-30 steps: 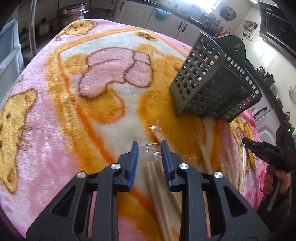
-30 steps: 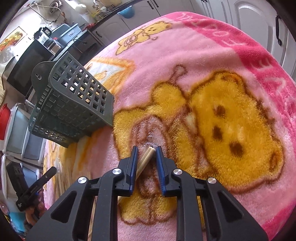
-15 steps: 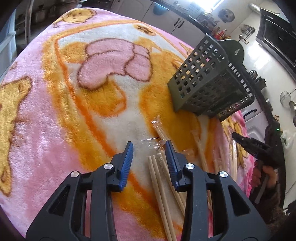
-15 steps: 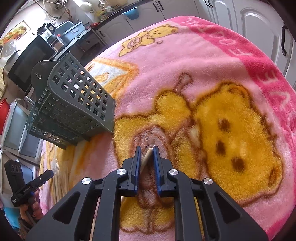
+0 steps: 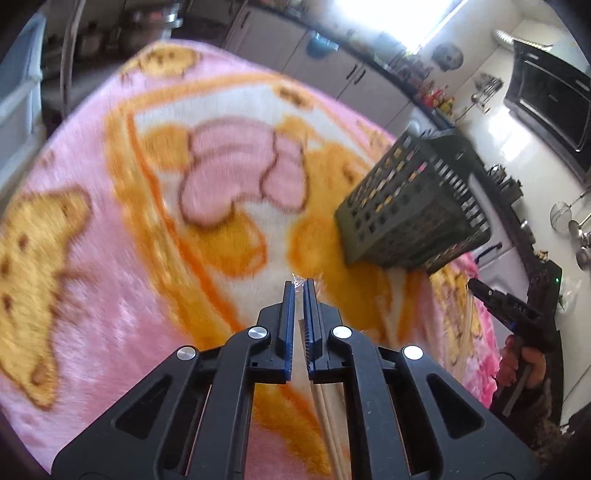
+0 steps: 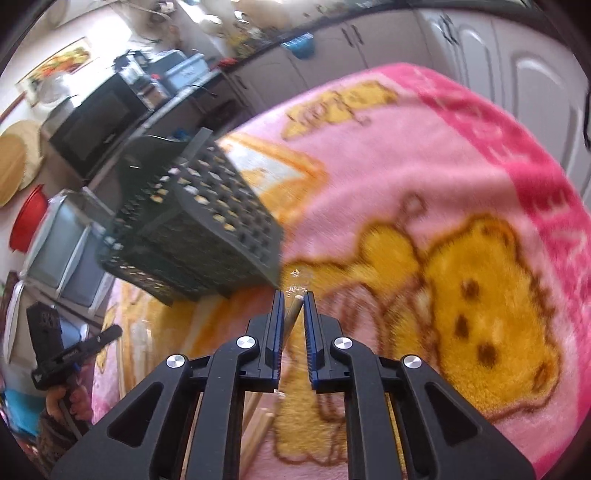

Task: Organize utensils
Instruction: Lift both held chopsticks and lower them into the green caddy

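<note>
Both grippers lifting chopsticks
Left gripper [image 5: 299, 291] and right gripper [image 6: 293, 301] each pinch wrapped wooden chopsticks [image 6: 291, 314] near the dark plastic holed basket [image 6: 207, 229]; none seen inside yet.

Bright daylight floods from a blown-out far window [image 5: 402, 18]. Both views show motion blur on the blanket [image 5: 110, 258] and basket [image 6: 199, 236]; fisheye edges curve darkly.
</note>
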Demonstrator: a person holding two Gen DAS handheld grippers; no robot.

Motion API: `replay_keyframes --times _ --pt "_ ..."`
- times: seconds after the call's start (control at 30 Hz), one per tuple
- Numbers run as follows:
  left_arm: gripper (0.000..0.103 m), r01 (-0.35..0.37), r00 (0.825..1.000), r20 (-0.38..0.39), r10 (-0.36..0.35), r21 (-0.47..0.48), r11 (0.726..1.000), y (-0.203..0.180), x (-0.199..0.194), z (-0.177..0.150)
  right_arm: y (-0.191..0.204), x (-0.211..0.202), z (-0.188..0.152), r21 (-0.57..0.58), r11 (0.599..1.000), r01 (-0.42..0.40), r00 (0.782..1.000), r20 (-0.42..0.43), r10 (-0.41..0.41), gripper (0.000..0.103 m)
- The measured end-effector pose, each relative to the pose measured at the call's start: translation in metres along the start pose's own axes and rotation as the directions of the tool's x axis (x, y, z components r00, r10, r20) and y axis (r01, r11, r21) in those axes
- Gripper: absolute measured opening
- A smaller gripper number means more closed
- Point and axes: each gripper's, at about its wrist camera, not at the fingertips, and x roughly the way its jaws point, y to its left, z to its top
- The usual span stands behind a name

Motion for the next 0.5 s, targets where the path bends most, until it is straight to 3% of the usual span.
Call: replay_keyframes --times 0.27,0.5 --pt "0.002 -0.005 0.984 0.179 -0.014 0.108 0.994 -0.045 -0.055 0.022 0.047 -0.038 0.012 -0.192 0.980 -0.046 0.991 0.112 0.069 0.008" --pt "0.002 0.024 0.965 0.254 -0.069 0.177 0.984 -0.080 -0.077 0.030 0.073 -0.063 0.016 -0.280 0.958 -0.063 0.977 0.178 0.116 0.007"
